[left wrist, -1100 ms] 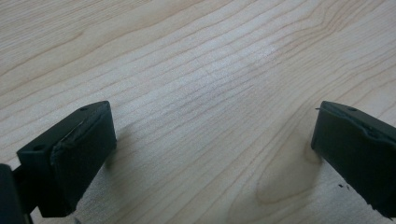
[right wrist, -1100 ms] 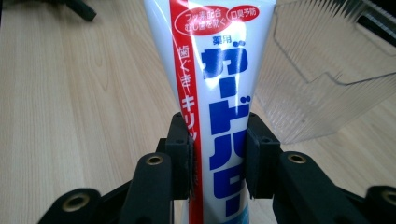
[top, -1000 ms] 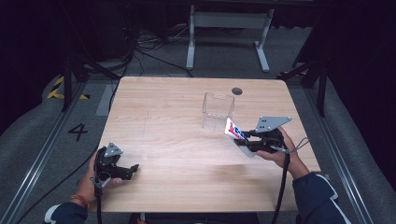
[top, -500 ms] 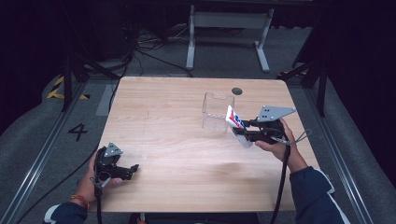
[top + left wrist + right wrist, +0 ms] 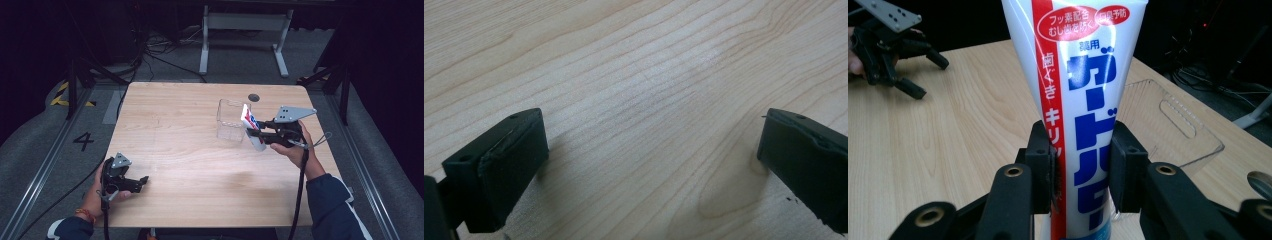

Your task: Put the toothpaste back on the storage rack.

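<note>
The toothpaste tube (image 5: pixel 1083 100), white with a red stripe and blue lettering, stood pinched between the jaws of the right gripper (image 5: pixel 256 136), held off the table just at the near right edge of the clear plastic bin (image 5: pixel 231 120). The pads bit across its flat body at about mid-length, and the walls looked slightly pressed in there. I judged it light, soft and glossy: a tube that gives under a squeeze and could slide or swing if taken near the thin crimped end. A hold across the broad faces, where it was, seemed soundest. The bin itself looked thin-walled and easy to nudge. Well away from the bin, at the near left corner of the wooden table (image 5: pixel 190 165), the left gripper (image 5: pixel 142 181) rested with jaws wide apart and nothing between them.
</note>
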Available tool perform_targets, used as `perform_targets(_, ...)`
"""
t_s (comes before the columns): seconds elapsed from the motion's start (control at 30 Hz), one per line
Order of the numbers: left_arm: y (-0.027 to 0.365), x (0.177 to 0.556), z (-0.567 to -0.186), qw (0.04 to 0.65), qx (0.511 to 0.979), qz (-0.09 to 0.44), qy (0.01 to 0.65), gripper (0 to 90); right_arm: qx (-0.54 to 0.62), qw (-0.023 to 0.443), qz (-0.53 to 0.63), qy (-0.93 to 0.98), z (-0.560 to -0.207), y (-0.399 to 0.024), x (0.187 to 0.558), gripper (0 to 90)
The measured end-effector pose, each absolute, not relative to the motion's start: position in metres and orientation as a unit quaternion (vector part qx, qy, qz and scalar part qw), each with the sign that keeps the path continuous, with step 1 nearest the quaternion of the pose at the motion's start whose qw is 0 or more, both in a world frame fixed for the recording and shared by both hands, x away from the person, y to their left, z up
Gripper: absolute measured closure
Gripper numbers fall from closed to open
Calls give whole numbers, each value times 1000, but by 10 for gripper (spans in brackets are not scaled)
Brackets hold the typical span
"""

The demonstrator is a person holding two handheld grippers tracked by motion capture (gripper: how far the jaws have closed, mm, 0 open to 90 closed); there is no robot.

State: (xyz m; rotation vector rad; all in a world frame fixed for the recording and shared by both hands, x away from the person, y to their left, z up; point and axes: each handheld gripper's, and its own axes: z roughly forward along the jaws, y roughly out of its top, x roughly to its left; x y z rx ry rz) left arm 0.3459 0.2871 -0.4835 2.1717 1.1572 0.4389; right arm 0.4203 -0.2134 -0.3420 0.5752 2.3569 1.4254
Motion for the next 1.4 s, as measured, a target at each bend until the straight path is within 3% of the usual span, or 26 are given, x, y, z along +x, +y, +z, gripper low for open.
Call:
perform_targets(0.73, 287, 346, -484, 317, 824, 165, 440, 3, 212, 197, 525, 800, -303, -195, 459, 684)
perform_targets(1.4, 287, 346, -483, 315, 825, 165, 439, 3, 227, 191, 522, 800, -314, -171, 496, 683)
